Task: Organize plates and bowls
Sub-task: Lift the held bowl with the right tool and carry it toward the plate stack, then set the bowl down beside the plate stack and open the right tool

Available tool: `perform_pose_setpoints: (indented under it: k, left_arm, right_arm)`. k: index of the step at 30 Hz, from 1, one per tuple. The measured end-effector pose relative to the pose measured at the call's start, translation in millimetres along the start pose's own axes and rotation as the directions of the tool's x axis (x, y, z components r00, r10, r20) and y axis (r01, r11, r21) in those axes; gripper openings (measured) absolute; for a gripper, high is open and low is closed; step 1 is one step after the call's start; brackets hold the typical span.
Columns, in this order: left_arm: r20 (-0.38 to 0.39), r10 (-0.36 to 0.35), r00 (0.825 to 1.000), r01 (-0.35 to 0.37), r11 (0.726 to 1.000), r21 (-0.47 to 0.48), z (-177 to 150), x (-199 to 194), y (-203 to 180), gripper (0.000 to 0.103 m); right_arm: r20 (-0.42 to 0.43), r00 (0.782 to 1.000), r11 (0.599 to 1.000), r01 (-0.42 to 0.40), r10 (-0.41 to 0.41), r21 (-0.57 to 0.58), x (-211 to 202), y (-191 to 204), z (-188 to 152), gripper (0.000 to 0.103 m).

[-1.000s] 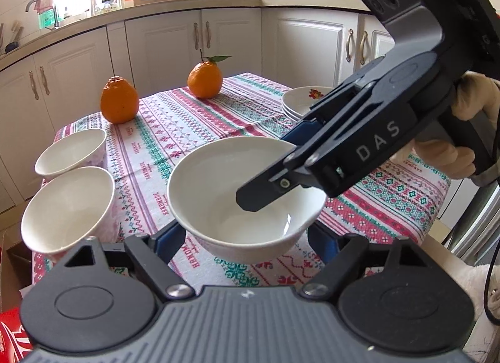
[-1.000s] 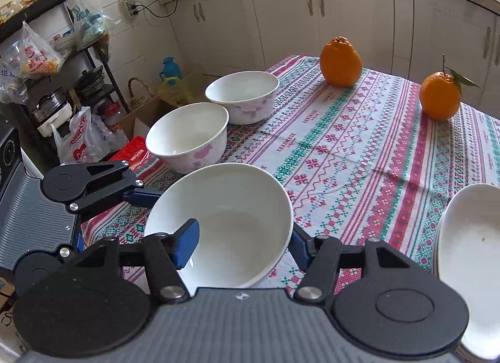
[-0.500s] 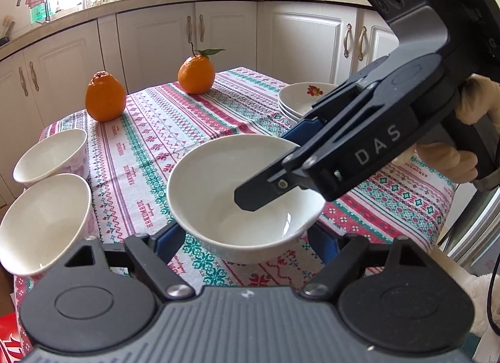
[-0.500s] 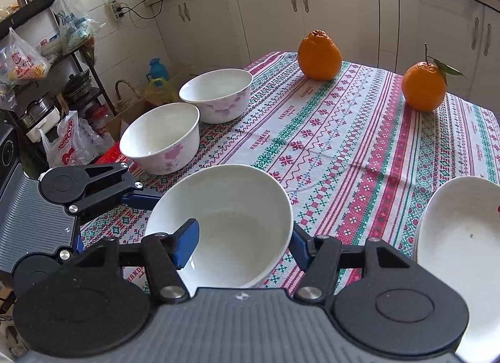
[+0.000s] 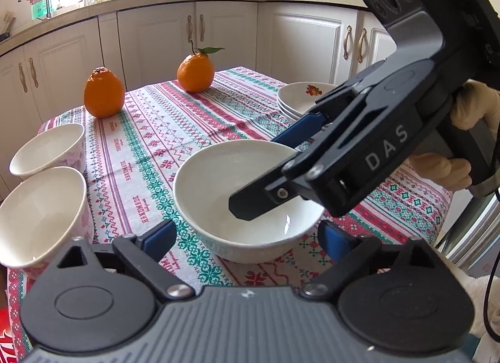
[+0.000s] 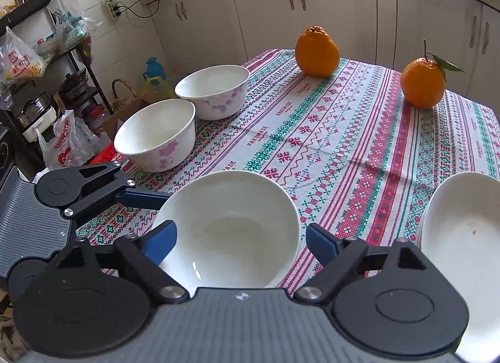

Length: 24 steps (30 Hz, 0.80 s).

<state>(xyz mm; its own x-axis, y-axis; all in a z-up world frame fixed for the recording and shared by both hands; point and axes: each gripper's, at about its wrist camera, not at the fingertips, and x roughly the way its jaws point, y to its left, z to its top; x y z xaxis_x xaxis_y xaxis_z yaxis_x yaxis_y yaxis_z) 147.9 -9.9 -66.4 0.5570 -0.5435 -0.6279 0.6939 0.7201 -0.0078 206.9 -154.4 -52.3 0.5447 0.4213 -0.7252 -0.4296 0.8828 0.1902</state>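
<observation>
A plain white bowl (image 5: pixel 250 200) stands on the patterned tablecloth near the table's front edge; it also shows in the right wrist view (image 6: pixel 231 231). My left gripper (image 5: pixel 247 236) is open, its blue pads either side of the bowl with gaps. My right gripper (image 6: pixel 239 241) is open around the same bowl from the other side; it shows in the left wrist view (image 5: pixel 268 175), one finger over the bowl. Two flowered bowls (image 6: pixel 156 135) (image 6: pixel 215 89) stand side by side at the table's left edge. A stack of plates (image 6: pixel 462 238) lies at the right.
Two oranges (image 6: pixel 317 50) (image 6: pixel 423 82) sit toward the far side of the table. White kitchen cabinets (image 5: pixel 218 38) stand behind. A metal rack (image 6: pixel 37 66) with bags and pots stands off the table's left side. The tablecloth (image 6: pixel 343 144) between bowls and plates is bare.
The white bowl has come down onto the tablecloth, a little farther from both cameras. Both grippers' pads now stand apart from its sides.
</observation>
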Motion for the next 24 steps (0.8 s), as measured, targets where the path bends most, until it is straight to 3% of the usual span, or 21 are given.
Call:
perform_pose_setpoints:
  k: [10,24]
  left_arm:
    - [-0.008,0.045,0.999,-0.045,0.998,-0.053,-16,-27,6,0.098]
    - [-0.004,0.209,0.978,-0.208,0.975,-0.081,-35,-61,39,0.098]
  right_arm:
    - [0.051,0.996,0.996,0.080,-0.078,-0.048,-9,16,7,0.103]
    - [0.072,0.994,0.980,0.099,-0.088,-0.175,-7,59,19,0.103]
